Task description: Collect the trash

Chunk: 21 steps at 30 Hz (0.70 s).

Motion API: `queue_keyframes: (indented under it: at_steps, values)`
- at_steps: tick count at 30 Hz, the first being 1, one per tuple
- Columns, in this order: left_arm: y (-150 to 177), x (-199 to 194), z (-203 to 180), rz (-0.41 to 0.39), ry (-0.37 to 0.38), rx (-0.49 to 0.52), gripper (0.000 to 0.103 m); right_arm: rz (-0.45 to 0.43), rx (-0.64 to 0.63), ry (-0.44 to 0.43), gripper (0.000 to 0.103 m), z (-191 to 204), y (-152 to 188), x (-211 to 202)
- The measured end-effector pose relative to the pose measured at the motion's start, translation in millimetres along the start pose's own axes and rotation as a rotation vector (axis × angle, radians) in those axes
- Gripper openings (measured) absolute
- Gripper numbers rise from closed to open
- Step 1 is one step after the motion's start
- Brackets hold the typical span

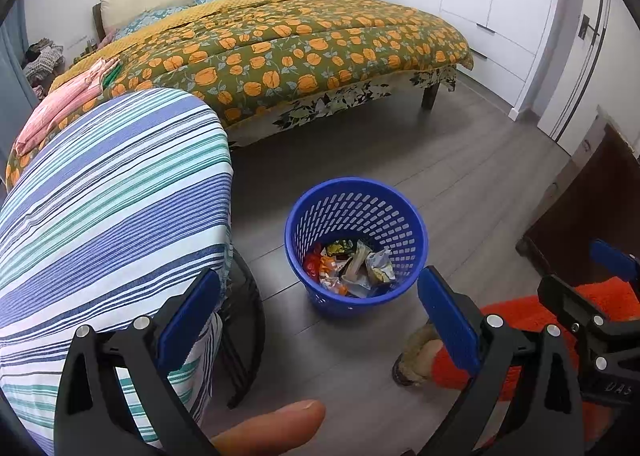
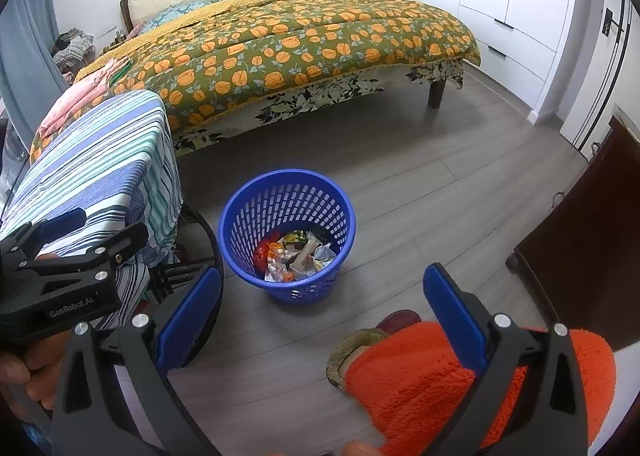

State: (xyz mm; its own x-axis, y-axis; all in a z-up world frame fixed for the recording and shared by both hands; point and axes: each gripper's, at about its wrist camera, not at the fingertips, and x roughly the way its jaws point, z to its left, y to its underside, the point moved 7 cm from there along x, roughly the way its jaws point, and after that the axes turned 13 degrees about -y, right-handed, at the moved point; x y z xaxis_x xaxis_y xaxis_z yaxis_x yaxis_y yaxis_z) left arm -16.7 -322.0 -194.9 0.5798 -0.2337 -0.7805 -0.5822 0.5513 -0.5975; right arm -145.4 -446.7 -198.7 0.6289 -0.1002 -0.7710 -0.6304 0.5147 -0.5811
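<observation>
A blue mesh waste basket point(image 1: 400, 224) stands on the grey wood floor; it also shows in the right wrist view point(image 2: 240, 224). Crumpled snack wrappers point(image 1: 352, 268) lie in its bottom, seen too in the right wrist view point(image 2: 296, 256). My left gripper point(image 1: 320, 304) is open and empty, held above the floor just in front of the basket. My right gripper point(image 2: 322, 296) is open and empty, also in front of the basket; its fingers point(image 1: 612, 256) show at the right edge of the left wrist view. The left gripper's body point(image 2: 60, 260) shows at the left of the right wrist view.
A table under a striped cloth point(image 1: 112, 208) stands at the left, also in the right wrist view point(image 2: 100, 160). A bed with a pumpkin-print quilt point(image 1: 288, 52) lies behind. A dark wood cabinet point(image 2: 580, 256) is at the right. An orange fleece leg and a slipper point(image 2: 360, 348) are below.
</observation>
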Motion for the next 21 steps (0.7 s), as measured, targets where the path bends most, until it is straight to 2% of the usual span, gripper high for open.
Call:
queue_keyframes:
  at_steps: [21]
  values:
    - [3.2,2.9,4.0,0.002,0.0,0.005,0.098,0.007,-0.01,-0.016,0.098,5.4,-1.7,1.1]
